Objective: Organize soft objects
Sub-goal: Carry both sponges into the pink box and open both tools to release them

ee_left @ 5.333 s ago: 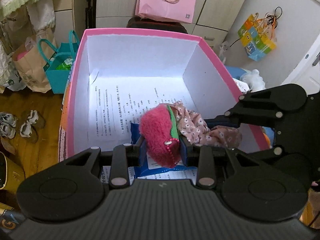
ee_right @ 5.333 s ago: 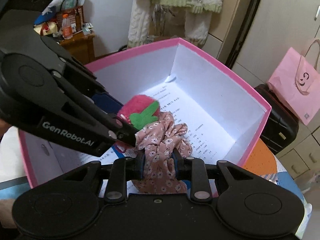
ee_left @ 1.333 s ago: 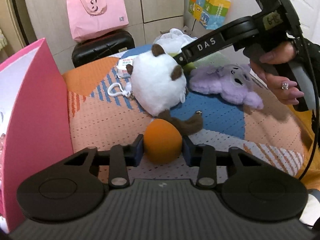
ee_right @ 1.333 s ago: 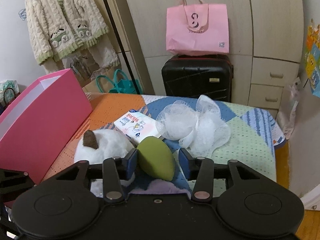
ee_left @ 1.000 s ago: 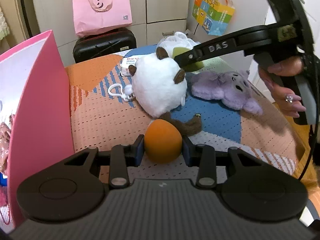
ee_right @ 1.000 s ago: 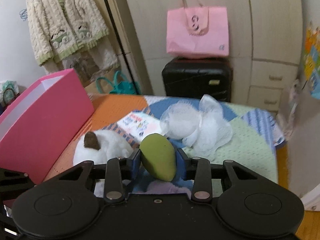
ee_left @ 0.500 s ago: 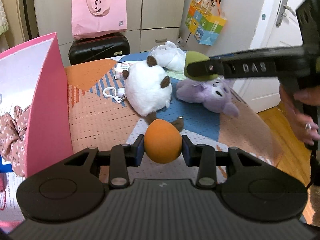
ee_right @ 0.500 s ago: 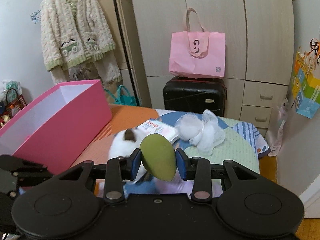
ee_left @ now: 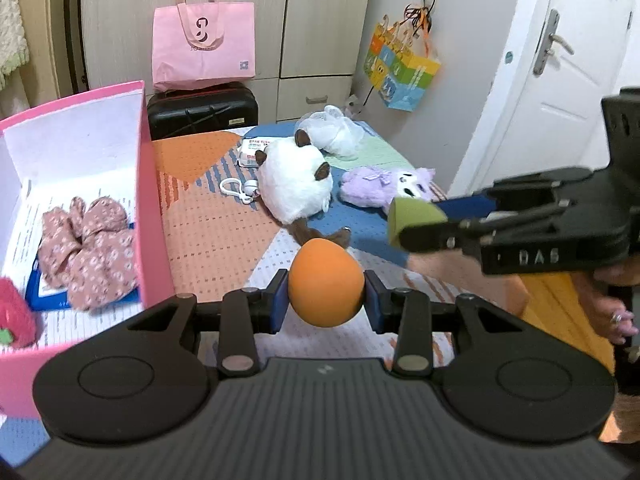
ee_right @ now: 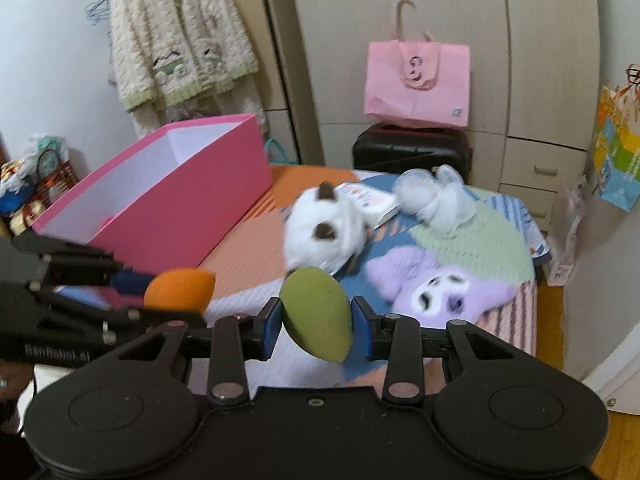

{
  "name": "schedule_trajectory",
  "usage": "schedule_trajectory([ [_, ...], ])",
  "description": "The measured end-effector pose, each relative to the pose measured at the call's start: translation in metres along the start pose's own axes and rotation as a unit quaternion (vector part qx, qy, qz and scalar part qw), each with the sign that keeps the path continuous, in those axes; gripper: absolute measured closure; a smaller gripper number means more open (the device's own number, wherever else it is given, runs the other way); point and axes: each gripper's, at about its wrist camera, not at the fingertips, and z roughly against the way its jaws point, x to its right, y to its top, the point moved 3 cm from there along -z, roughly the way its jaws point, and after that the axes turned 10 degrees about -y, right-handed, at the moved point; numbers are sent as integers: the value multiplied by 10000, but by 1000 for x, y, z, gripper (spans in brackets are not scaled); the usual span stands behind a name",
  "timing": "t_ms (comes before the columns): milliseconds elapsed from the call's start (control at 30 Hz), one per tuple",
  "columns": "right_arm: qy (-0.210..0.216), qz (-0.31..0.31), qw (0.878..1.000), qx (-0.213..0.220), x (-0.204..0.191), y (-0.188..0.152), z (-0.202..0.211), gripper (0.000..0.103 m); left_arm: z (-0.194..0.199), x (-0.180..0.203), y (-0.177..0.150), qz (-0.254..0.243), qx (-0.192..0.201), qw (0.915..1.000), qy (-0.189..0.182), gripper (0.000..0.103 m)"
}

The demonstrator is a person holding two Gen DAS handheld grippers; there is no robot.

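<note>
Item: my left hand-held gripper (ee_left: 325, 305) is clamped on an orange sponge (ee_left: 326, 283), my right hand-held gripper (ee_right: 316, 327) on a green sponge (ee_right: 316, 314), both carried clear above the bed (ee_left: 212, 232) (presumably bound for the box). Pink box (ee_left: 154, 216): floral cloth (ee_left: 90, 248), red plush (ee_left: 14, 308), printed paper lining. Loose on the bed: white plush (ee_left: 294, 182), purple plush (ee_left: 380, 184).

A bed with a patchwork cover (ee_left: 208, 236) in orange, blue and green carries a pink box (ee_left: 154, 216) at its left. To the right lie a white plush (ee_left: 294, 178), a purple plush (ee_left: 376, 186), a white mesh puff (ee_left: 334, 134), a tissue pack (ee_left: 252, 152) and a white keyring (ee_left: 236, 190).
</note>
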Motion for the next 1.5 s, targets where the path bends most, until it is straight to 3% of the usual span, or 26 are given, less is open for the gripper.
schedule_trajectory([
  [567,885,222,9954,-297,-75,-14,50,60,88,-8,-34,41,38,9993,-365,66],
  [733,1065,511,9930,-65,-104,1,66,59,124,-23,-26,10,198,9994,-293,66],
  [867,1174,776,9898,223,-126,18,72,59,146,-39,-15,-91,448,9990,-2,66],
  [1233,1096,1611,9774,818,-180,83,28,59,150,-112,24,247,788,9955,458,66],
  [1367,1153,1770,9752,665,-188,109,-6,59,137,-146,37,533,710,9941,622,65],
  [1500,1252,1871,9741,192,-196,129,-45,59,119,-174,48,727,481,9936,722,66],
])
